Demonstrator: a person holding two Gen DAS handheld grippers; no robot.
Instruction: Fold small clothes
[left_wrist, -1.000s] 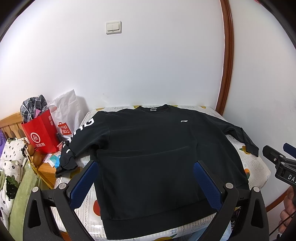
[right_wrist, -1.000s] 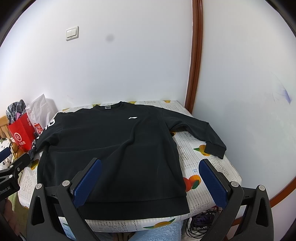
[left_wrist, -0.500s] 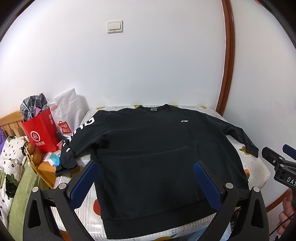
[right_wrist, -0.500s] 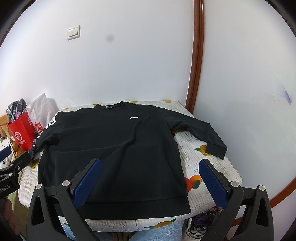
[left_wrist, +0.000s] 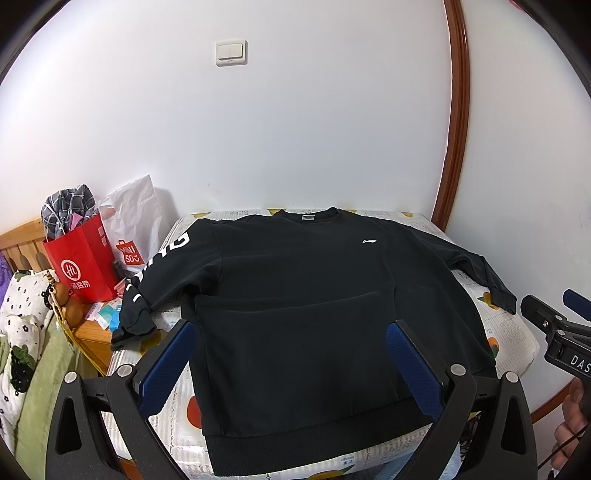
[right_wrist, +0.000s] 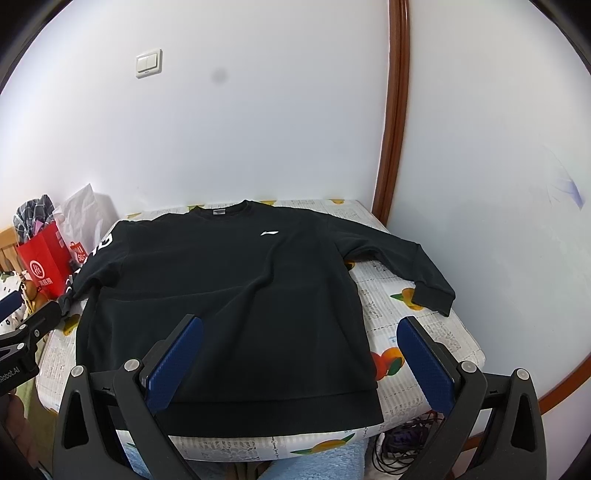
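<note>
A black long-sleeved sweatshirt (left_wrist: 306, 295) lies flat and face up on a small table with a fruit-print cover (left_wrist: 513, 332), collar at the far side, both sleeves spread out. It also shows in the right wrist view (right_wrist: 221, 295). My left gripper (left_wrist: 291, 343) is open and empty, held above the hem's left part. My right gripper (right_wrist: 303, 343) is open and empty, above the hem's right part. The left sleeve cuff (left_wrist: 133, 325) hangs over the table's left edge. The right sleeve cuff (right_wrist: 436, 295) lies near the right edge.
A red paper bag (left_wrist: 81, 266) and a white bag (left_wrist: 129, 229) stand left of the table on a wooden stand. White walls close the far and right sides. A wooden door frame (right_wrist: 395, 110) stands in the corner. Cables (right_wrist: 402, 446) lie under the table.
Both grippers have drifted very slightly; the sweatshirt has not moved. Both stay open and empty.
</note>
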